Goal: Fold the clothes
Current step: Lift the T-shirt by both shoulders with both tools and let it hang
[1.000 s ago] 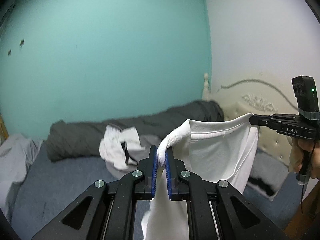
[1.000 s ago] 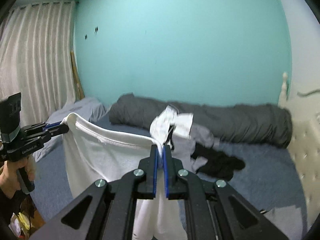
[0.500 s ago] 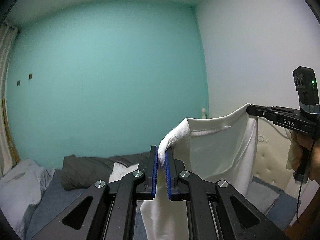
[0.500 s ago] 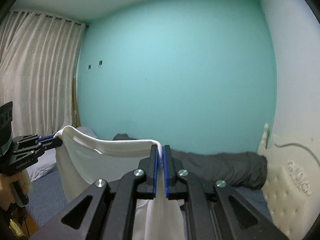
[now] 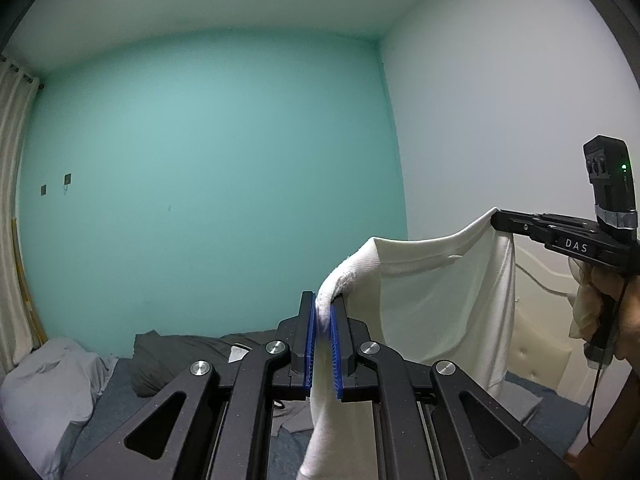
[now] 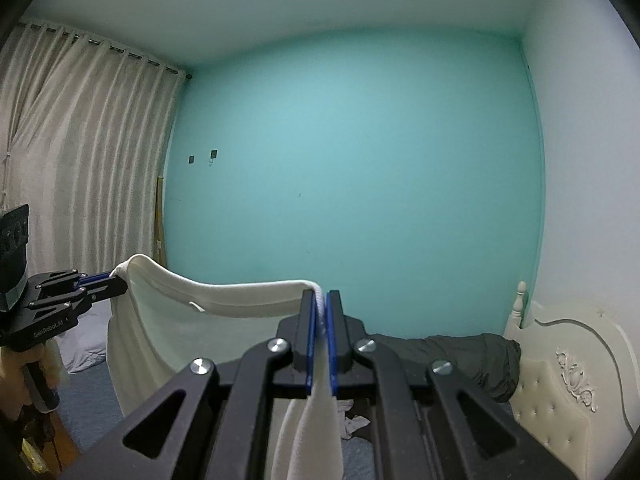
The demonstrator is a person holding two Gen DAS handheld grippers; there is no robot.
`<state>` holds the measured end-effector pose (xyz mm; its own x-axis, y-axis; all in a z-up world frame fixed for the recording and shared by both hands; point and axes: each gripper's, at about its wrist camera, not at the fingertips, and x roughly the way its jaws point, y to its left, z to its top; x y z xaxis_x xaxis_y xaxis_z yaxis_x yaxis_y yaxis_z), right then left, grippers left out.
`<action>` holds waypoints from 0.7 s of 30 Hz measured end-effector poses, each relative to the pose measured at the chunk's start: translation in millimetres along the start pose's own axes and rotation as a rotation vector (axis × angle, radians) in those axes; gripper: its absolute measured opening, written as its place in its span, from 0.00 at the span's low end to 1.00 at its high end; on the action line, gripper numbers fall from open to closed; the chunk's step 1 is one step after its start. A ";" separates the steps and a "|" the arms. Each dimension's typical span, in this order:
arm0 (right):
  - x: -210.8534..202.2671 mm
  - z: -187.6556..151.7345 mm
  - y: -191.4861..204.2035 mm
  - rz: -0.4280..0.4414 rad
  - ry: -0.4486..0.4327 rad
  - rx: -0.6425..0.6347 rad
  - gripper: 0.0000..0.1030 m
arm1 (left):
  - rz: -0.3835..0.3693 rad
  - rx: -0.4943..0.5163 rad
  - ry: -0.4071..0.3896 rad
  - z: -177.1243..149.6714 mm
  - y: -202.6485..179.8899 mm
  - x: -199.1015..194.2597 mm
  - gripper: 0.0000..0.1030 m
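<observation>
A white T-shirt (image 5: pixel 436 300) hangs in the air, stretched by its top edge between both grippers, high above the bed. My left gripper (image 5: pixel 324 312) is shut on one top corner, which bunches between the blue pads. In the left wrist view the right gripper (image 5: pixel 498 220) pinches the other corner at the far right, with a hand on its handle. In the right wrist view my right gripper (image 6: pixel 320 300) is shut on the white T-shirt (image 6: pixel 168 320), and the left gripper (image 6: pixel 120 282) holds the far corner at the left.
Below lies a bed with a blue sheet (image 5: pixel 104 412), a rolled dark grey duvet (image 6: pixel 452 350) along the teal wall and loose clothes (image 6: pixel 352 420). A cream tufted headboard (image 6: pixel 568 364) stands at the right, curtains (image 6: pixel 80 160) at the left, a pale pillow (image 5: pixel 44 384) nearby.
Both grippers have risen with the T-shirt held between them. The views now tilt up to the wall and ceiling, and the bed has dropped to the bottom edge.
</observation>
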<state>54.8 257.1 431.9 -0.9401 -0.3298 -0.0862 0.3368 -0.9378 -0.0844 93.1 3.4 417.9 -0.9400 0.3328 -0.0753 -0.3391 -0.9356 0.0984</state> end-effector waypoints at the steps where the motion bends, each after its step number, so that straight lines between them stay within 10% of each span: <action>1: -5.0 0.4 1.8 0.003 0.000 -0.003 0.05 | -0.003 0.001 -0.001 -0.9 -0.5 -4.8 0.07; 9: -30.3 -9.5 15.7 0.034 0.023 -0.024 0.04 | -0.027 -0.016 0.030 -20.8 3.7 -20.9 0.07; 21: 81.8 -112.1 -1.5 0.021 0.232 0.025 0.05 | -0.014 -0.060 0.228 -124.1 25.9 94.9 0.07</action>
<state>-16.7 243.7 313.7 -0.8944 -0.3187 -0.3137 0.3525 -0.9341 -0.0561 -0.2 -3.9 290.2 -0.8998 0.3172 -0.2996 -0.3431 -0.9386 0.0367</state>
